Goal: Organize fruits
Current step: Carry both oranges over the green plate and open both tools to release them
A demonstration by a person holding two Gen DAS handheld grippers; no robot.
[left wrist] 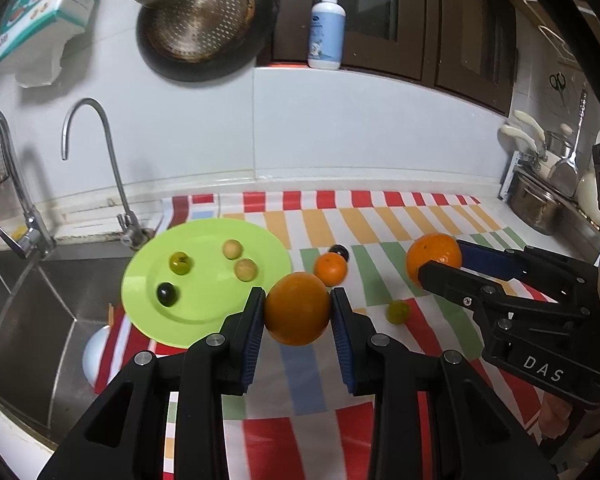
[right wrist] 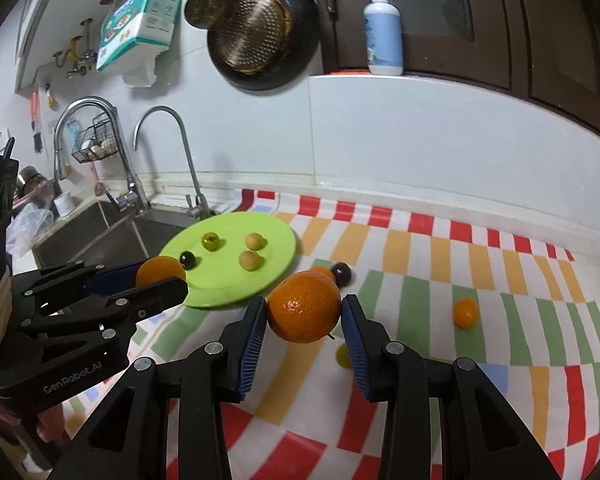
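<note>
My left gripper (left wrist: 298, 306) is shut on a large orange (left wrist: 297, 309), held above the striped cloth beside the green plate (left wrist: 204, 312). My right gripper (right wrist: 304, 314) is shut on another large orange (right wrist: 304, 306); it also shows in the left wrist view (left wrist: 434, 258). The plate (right wrist: 228, 292) holds two tan fruits (left wrist: 239, 258), a green one (left wrist: 179, 263) and a dark one (left wrist: 166, 294). On the cloth lie a small orange (left wrist: 331, 268), a dark fruit (left wrist: 339, 251), a green fruit (left wrist: 398, 312) and a small orange fruit (right wrist: 465, 312).
A steel sink (left wrist: 40, 312) with two taps (left wrist: 108, 168) lies left of the plate. A pan (left wrist: 204, 20) hangs on the wall, a soap bottle (left wrist: 326, 28) stands on the ledge. Pots (left wrist: 540, 200) stand at the far right.
</note>
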